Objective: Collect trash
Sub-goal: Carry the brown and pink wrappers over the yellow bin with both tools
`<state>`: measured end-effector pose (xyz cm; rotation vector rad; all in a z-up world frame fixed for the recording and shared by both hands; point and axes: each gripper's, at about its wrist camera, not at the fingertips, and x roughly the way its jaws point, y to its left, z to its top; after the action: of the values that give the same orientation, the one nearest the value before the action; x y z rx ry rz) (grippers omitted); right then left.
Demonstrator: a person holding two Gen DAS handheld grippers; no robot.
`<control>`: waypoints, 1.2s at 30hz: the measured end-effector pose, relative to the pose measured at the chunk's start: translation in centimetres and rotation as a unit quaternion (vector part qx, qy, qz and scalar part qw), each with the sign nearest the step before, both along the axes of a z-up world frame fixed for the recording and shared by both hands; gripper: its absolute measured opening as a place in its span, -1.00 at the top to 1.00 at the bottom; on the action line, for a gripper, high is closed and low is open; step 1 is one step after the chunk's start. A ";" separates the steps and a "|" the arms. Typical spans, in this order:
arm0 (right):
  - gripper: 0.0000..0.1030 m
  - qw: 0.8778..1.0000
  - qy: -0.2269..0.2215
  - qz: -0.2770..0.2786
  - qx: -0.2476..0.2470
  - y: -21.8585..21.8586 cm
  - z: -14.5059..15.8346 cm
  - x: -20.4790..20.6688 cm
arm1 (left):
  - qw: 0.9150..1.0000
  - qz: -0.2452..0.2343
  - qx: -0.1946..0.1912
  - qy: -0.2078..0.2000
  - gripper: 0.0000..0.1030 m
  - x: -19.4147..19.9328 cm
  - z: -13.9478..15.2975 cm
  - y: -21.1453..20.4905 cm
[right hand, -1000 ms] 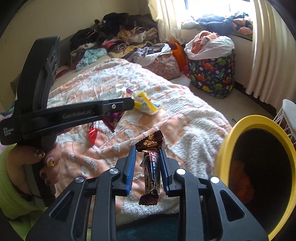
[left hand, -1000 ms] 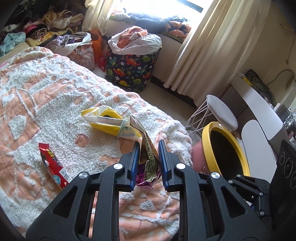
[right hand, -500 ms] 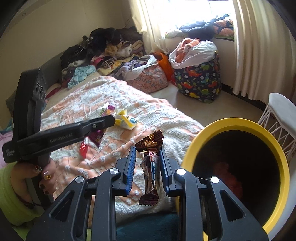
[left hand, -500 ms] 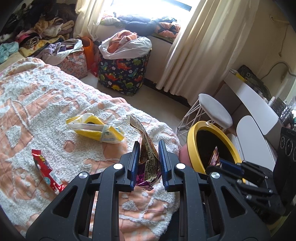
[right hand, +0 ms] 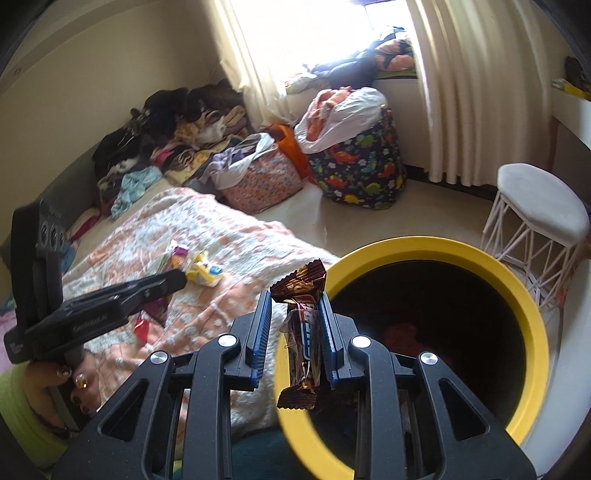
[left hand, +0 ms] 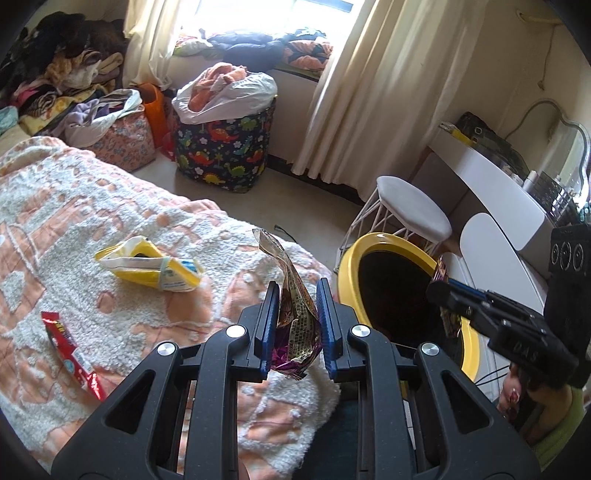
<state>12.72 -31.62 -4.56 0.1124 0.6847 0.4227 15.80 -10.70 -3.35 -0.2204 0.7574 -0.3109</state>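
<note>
Sunlit window (left hand: 258, 14), cream curtains (left hand: 373, 92), white stool (left hand: 413, 206)

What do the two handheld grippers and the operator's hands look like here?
Both the left gripper and right gripper are matte black plastic frames with silver screws and ribbed blue finger pads. White lettering runs along each body's side. The left hand has dark polished nails, with a lime-green sleeve.

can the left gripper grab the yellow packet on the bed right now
Probably not yet. The left gripper is already shut on a crinkled purple-and-gold foil wrapper, so its jaws are full. The yellow and white plastic packet lies unobstructed on the orange-and-white fuzzy blanket, so the way there looks free once the wrapper is dropped.
</note>
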 end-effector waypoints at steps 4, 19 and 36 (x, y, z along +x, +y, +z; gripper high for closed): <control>0.53 1.000 -0.004 -0.021 0.011 -1.6 0.2 0.2 | 1.000 -0.011 0.003 -0.002 0.71 0.0 0.1 -1.0; 0.53 0.995 -0.004 -0.084 0.048 -5.9 0.3 0.5 | 0.998 -0.057 0.018 -0.006 0.71 -0.3 -0.2 -5.0; 0.53 0.983 0.011 -0.155 0.102 -10.5 -0.9 1.3 | 0.992 -0.121 0.038 -0.001 0.71 -0.6 -1.7 -10.4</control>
<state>13.98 -42.07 -5.44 0.4137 0.6305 0.1909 15.20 -21.09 -5.02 -0.0550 0.7945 -0.5104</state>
